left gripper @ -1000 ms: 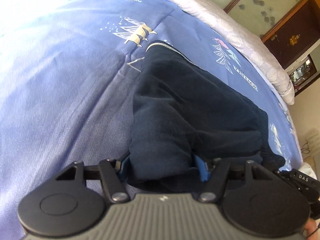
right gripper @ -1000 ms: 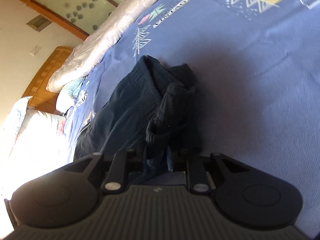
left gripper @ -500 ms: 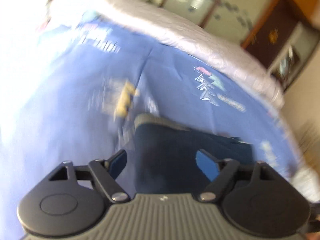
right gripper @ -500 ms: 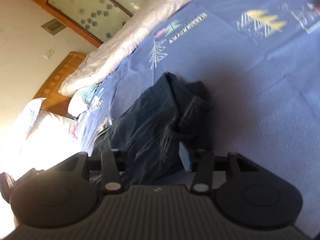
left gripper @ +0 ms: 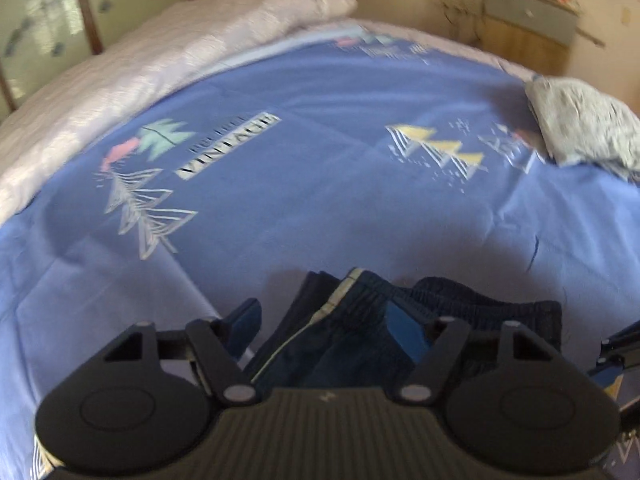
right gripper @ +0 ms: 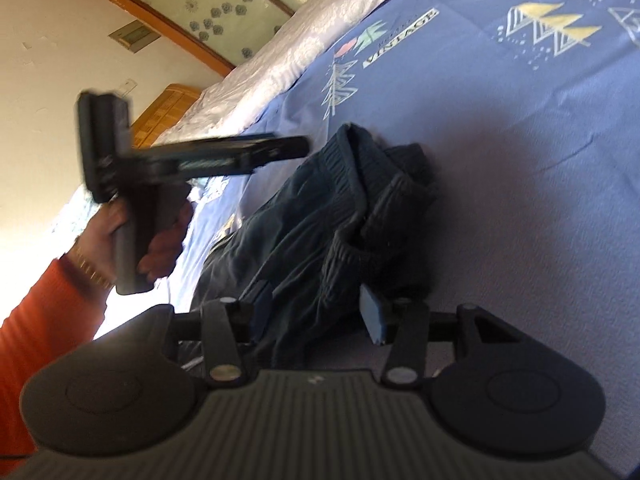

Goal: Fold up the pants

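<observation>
Dark navy pants lie bunched on the blue bedsheet, the ribbed waistband nearest me. My right gripper hangs low over that waistband, open, with cloth lying loose between its blue pads. A hand in an orange sleeve holds my left gripper above the pants' far side. In the left wrist view the pants, with a pale side stripe, sit between the fingers of the left gripper. Its jaws are closing, and the left pad stands clear of the cloth. The right gripper shows at the right edge.
A lilac quilt runs along the bed's far side. A grey patterned folded cloth lies at the right on the printed sheet. Beyond the bed stand a wooden glass-door cabinet and a wooden headboard.
My left gripper let go of the pants, rolled, and swung round over the waistband end. My right gripper opened off the waistband fold it was holding and stayed in place.
</observation>
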Demonstrator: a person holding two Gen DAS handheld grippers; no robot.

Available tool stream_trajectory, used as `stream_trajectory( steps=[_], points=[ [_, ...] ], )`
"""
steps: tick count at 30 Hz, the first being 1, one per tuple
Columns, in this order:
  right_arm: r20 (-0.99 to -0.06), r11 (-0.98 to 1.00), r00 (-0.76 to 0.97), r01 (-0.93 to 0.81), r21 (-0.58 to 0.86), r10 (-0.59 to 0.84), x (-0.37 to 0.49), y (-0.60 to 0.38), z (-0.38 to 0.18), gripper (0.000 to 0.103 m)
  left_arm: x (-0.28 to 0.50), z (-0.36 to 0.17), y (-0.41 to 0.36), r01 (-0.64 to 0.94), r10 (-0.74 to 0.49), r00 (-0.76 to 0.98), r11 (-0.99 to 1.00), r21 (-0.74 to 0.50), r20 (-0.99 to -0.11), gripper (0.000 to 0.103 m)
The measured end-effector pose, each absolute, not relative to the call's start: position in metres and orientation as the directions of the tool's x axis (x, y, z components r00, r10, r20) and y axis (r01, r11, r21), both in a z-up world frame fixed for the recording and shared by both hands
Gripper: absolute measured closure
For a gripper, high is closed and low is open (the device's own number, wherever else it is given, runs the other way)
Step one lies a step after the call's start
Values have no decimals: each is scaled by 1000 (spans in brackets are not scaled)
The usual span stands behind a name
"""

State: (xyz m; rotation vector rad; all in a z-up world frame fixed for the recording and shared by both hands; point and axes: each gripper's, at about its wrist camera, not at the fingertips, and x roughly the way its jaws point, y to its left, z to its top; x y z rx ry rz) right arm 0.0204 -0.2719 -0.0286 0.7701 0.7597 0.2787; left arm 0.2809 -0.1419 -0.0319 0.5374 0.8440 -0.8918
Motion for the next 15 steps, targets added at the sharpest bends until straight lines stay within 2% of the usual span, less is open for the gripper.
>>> stream_trajectory(
  steps=[1, 2, 3, 4, 5, 6, 7, 8, 12, 15],
  points=[
    [-507, 685, 702, 37, 728, 501, 22, -273, -31, 51, 282, -36, -145, 850, -446, 332, 524, 58, -831, 49],
    [-500, 670, 697, 38, 741, 514, 23, -274, -36, 51, 289, -44, -148, 862, -450, 292, 506, 29, -844, 64],
    [-493, 652, 690, 40, 757, 529, 25, -276, -40, 51, 289, -47, -150, 871, -453, 272, 491, 17, -849, 66],
    [-485, 635, 684, 41, 772, 545, 27, -276, -44, 51, 285, -49, -151, 876, -452, 283, 480, 37, -846, 73],
    [-477, 621, 681, 41, 783, 556, 29, -277, -48, 51, 284, -53, -154, 885, -457, 285, 464, 47, -843, 92],
    [-473, 614, 680, 42, 788, 561, 32, -275, -51, 55, 287, -56, -155, 887, -463, 278, 460, 41, -842, 98],
    [-475, 612, 675, 44, 790, 564, 35, -273, -54, 62, 287, -57, -155, 884, -472, 282, 465, 36, -835, 100],
    [-482, 615, 670, 48, 787, 565, 37, -272, -56, 83, 286, -55, -154, 882, -491, 294, 469, 36, -820, 101],
    [-444, 640, 708, -16, 768, 550, 34, -265, -41, 86, 296, -36, -139, 849, -572, 357, 529, 1, -738, 101],
    [-424, 682, 739, -66, 729, 524, 35, -258, -26, 86, 314, -30, -131, 809, -575, 370, 586, -52, -730, 100]
  ],
)
